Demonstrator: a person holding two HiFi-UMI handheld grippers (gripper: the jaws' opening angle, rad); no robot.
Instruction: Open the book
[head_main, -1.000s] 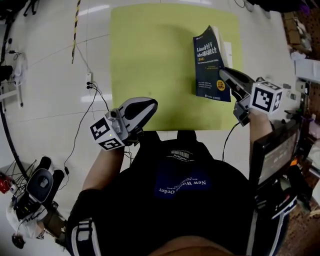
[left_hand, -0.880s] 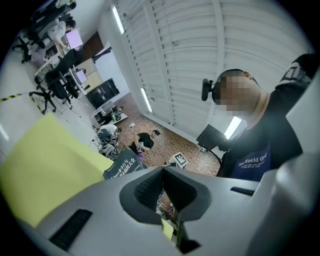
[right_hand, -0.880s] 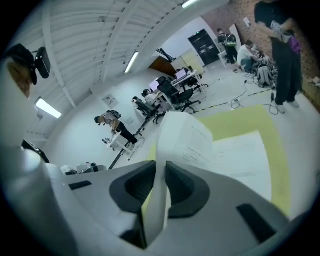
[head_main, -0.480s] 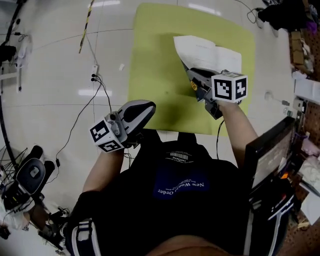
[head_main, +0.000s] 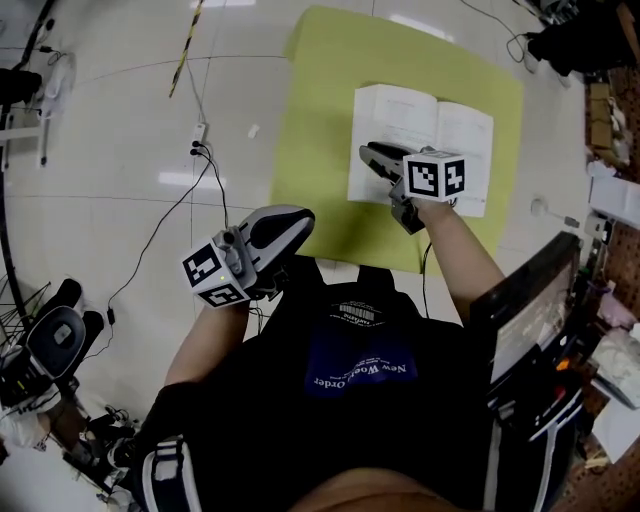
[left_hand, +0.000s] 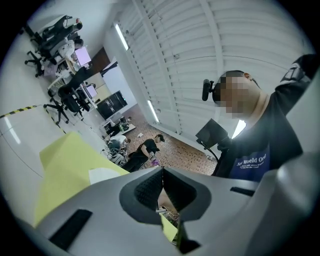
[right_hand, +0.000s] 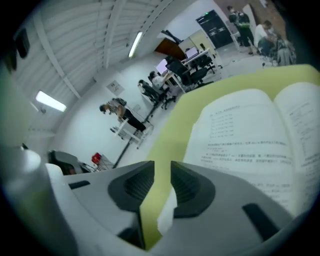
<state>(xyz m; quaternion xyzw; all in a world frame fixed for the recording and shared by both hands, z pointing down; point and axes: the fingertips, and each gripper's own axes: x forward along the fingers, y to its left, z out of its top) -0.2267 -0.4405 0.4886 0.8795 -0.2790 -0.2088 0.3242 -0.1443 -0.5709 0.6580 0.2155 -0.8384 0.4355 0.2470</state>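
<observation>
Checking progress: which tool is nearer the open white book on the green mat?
Right. The right tool is over the open white book's left page, jaws just opening, nothing between them; the left tool hovers at the green mat's near corner, off the book.

The person wears a black short-sleeved T-shirt (head_main: 350, 430) with a blue chest panel (head_main: 362, 368) lettered in white and a white barcode-style label (head_main: 360, 310) at the neck. White stripes (head_main: 165, 465) band the left sleeve. The left tongs (head_main: 303, 218) have a grey-and-white shell, 2 black ribbed pads (left_hand: 147, 190) and 1 cube (head_main: 215, 273) of black-and-white square markers.
</observation>
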